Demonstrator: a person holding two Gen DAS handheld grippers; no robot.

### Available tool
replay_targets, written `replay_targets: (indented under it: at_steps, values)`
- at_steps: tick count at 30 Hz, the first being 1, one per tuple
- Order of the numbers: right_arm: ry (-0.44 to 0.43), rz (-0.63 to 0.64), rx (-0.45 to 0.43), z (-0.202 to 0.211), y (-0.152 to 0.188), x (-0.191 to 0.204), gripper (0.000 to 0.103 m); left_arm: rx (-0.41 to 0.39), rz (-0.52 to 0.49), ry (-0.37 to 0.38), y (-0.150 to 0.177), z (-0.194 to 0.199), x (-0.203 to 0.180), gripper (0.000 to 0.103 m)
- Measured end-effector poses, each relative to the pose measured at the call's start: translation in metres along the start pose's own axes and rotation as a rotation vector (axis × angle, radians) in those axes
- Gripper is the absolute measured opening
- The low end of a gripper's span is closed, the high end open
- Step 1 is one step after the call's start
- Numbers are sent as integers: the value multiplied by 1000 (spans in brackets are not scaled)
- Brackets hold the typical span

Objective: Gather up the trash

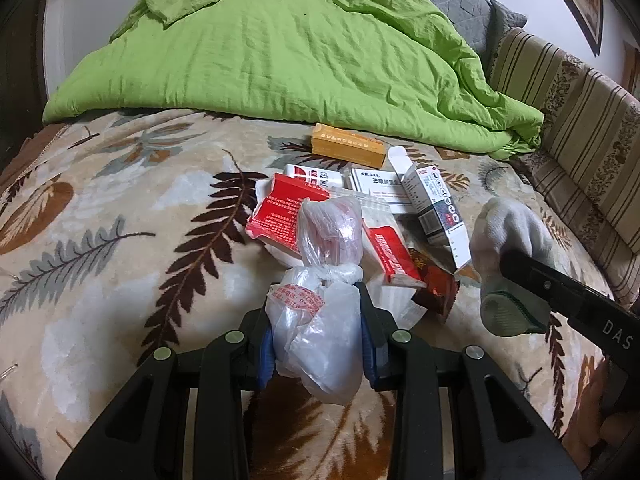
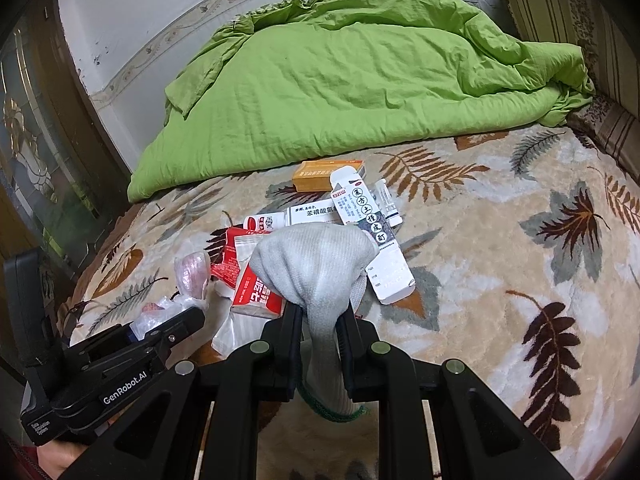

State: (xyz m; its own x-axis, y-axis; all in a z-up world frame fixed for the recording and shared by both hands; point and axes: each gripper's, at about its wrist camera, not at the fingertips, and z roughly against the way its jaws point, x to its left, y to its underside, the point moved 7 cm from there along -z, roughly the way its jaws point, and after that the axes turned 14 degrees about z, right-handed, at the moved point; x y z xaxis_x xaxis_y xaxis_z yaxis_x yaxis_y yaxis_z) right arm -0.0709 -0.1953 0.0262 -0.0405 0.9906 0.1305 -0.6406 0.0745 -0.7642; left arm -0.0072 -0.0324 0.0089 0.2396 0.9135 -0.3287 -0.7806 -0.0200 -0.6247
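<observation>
left hand-held gripper point(image 1: 318, 354): your jaws are clamped on a knotted clear plastic bag point(image 1: 320, 320), held over the bed point(image 1: 100, 240) near its front edge.
right hand-held gripper point(image 2: 318, 340): you're pinching a grey sock point(image 2: 316, 268), its toe bunched above the fingers.
trash pile: red packets point(image 1: 276, 216), white medicine boxes point(image 1: 434, 208), a brown wrapper point(image 1: 434, 288), mid-bed just past both tools.
orange box point(image 1: 348, 146): behind the pile, against the green duvet point(image 1: 300, 48).
in the way: the sock hangs in front of the boxes in your right view.
</observation>
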Motion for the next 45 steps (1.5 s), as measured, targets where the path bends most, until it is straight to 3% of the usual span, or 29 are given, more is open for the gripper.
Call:
replay_targets:
  at_steps: [6,11,18,26,45]
  values:
    - [-1,-24,4,0,2,-2,18,-13,-21,24,1,7,-6,33]
    - [3,-55,-12,16,3,-4,18,-68,-69,-1,11,25,-19,33]
    - [-21,-54,-38,74,21,8,18,-95,-106,-37,35,57,-32,33]
    - [18,-40,-61,147,44,-3,18,-115,-197,-43,64,88,-66,33]
    - [50,-121,-74,221,88,-35,18,-135,-375,17,111,128,-139,33]
